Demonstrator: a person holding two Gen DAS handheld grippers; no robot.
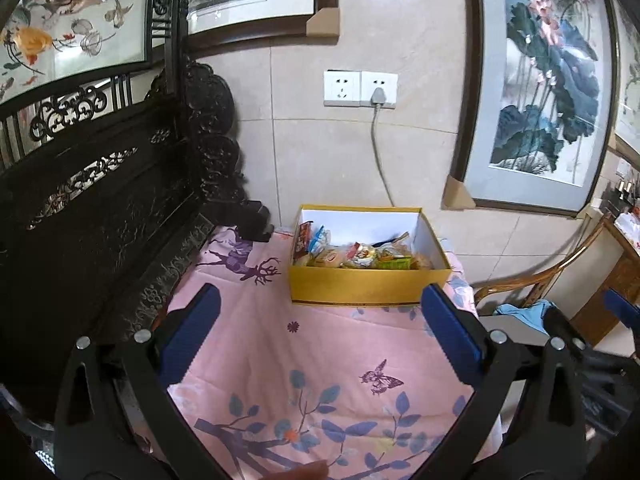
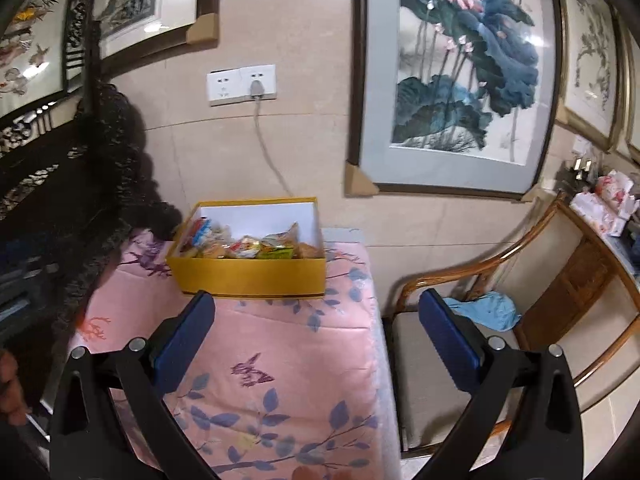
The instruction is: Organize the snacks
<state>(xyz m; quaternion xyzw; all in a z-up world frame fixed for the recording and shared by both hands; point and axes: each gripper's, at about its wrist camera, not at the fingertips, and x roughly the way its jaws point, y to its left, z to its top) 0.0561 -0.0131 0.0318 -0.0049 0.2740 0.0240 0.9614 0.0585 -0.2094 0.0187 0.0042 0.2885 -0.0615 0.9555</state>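
Observation:
A yellow box (image 1: 368, 285) with a white inside stands at the far end of a table under a pink flowered cloth (image 1: 312, 360). Several wrapped snacks (image 1: 360, 256) lie in it. My left gripper (image 1: 320, 312) is open and empty, held above the cloth just in front of the box. In the right wrist view the same box (image 2: 248, 276) holds the snacks (image 2: 248, 246). My right gripper (image 2: 316, 316) is open and empty, over the table's right edge, in front of the box. Part of the right gripper (image 1: 622, 312) shows at the right in the left wrist view.
A dark carved wooden screen (image 1: 100, 208) stands along the table's left side. A wooden chair (image 2: 480, 320) with a blue cloth (image 2: 488, 312) on its seat is to the right. A cable (image 1: 380, 160) runs from a wall socket down behind the box. Framed paintings hang on the wall.

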